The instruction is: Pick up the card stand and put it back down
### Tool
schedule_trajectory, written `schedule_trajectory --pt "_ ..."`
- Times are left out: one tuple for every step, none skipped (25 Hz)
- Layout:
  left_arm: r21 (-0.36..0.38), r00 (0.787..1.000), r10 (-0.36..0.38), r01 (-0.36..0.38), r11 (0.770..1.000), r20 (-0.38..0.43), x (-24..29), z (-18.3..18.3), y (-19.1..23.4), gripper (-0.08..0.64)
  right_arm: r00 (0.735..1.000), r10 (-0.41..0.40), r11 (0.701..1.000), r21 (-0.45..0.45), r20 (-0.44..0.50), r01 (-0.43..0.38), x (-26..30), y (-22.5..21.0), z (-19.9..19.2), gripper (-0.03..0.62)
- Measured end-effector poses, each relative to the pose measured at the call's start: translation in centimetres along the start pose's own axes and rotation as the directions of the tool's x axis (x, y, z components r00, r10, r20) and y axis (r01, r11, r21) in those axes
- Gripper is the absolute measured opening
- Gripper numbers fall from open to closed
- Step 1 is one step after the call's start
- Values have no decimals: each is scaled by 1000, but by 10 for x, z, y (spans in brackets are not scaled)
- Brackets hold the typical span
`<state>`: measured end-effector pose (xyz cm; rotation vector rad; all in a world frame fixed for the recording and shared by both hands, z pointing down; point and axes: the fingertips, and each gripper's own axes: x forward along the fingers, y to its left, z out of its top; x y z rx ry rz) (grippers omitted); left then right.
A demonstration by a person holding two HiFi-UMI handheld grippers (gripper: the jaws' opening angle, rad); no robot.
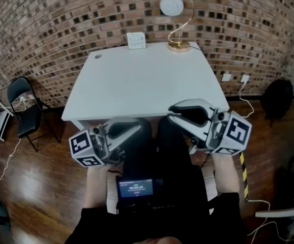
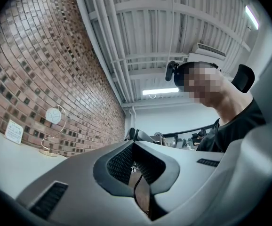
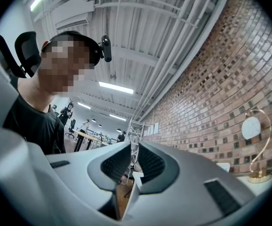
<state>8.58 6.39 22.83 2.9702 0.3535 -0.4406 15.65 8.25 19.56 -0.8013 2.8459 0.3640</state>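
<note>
Right gripper (image 1: 171, 113), jaws a sliver apart, empty; left gripper (image 1: 139, 127) pinched together, empty. Both hover off the white rectangular table's (image 1: 137, 85) near edge. Small white card stand (image 1: 136, 39) sits at its far edge.

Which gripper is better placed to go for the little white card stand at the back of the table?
Left, narrowly. The small white card stand sits nearly straight ahead of the left gripper, while the gold-based globe lamp stands on the side of the right gripper. Both grippers are empty.
</note>
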Motion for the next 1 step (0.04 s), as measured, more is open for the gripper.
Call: schedule_trajectory --pt "0 1000 0 0 1000 0 0 0 0 -6 1000 1 1000 0 -1 -1 0 0 0 75"
